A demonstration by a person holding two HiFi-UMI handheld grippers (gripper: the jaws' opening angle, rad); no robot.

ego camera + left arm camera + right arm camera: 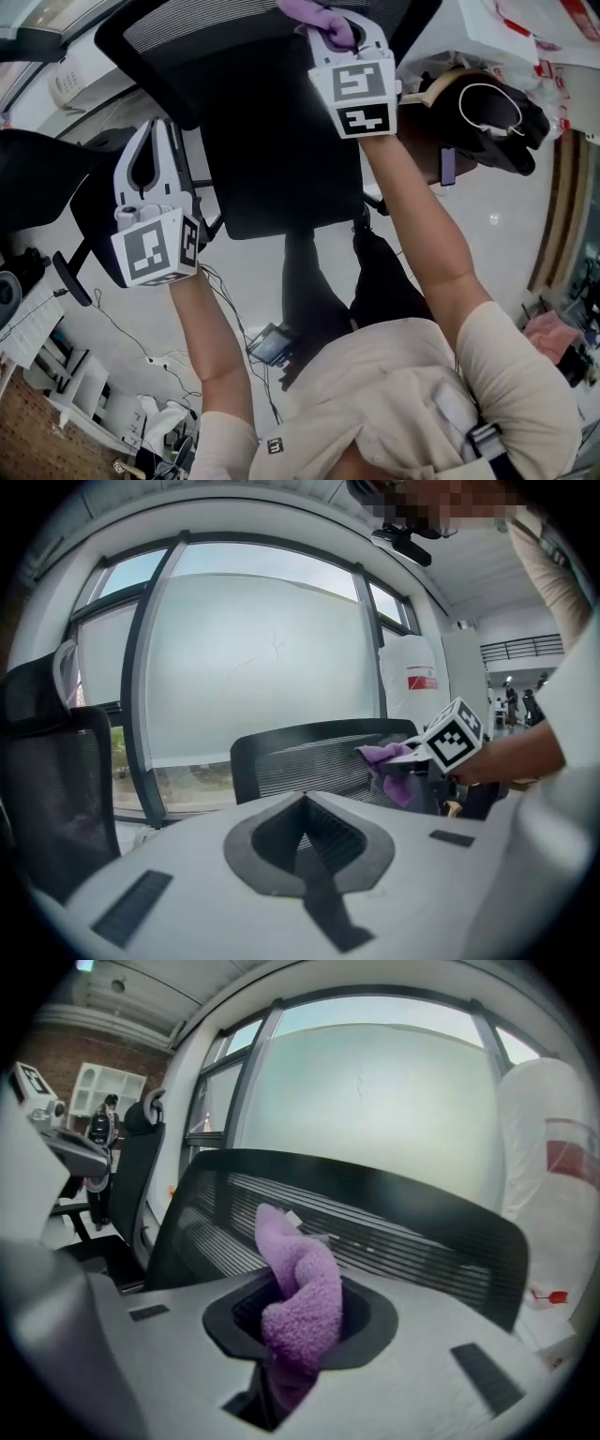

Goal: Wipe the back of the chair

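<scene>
1. Two grippers in view. The right gripper (339, 36) is clamped on a purple cloth (300, 1293); the left gripper (305, 850) has its jaws together w/ nothing between them.
2. Cloth: fuzzy, bunched into a thick roll. Its long axis runs along the right jaws. The lower end is pinched in the jaw slot; the free end sticks out past the tips toward the chair back (394, 1232), w/ the tip curling left in the right gripper view.
3. Cloth location: at the upper part of the chair back, near its right end as the left gripper view shows it. Looks pressed to the mesh there, but contact can't be confirmed.
4. Chair back: black, w/ a ribbed mesh panel and a solid curved top rim. Its long axis runs side to side across both gripper views. In the head view it sits straight ahead of the person, and the right arm reaches out to it.
5. Left gripper is held off to the left, apart from the chair back, lower in the head view, and aimed toward it.
6. Second black chair (56, 789) is at far left. A big frosted window (262, 658) is behind the chair back.
</scene>
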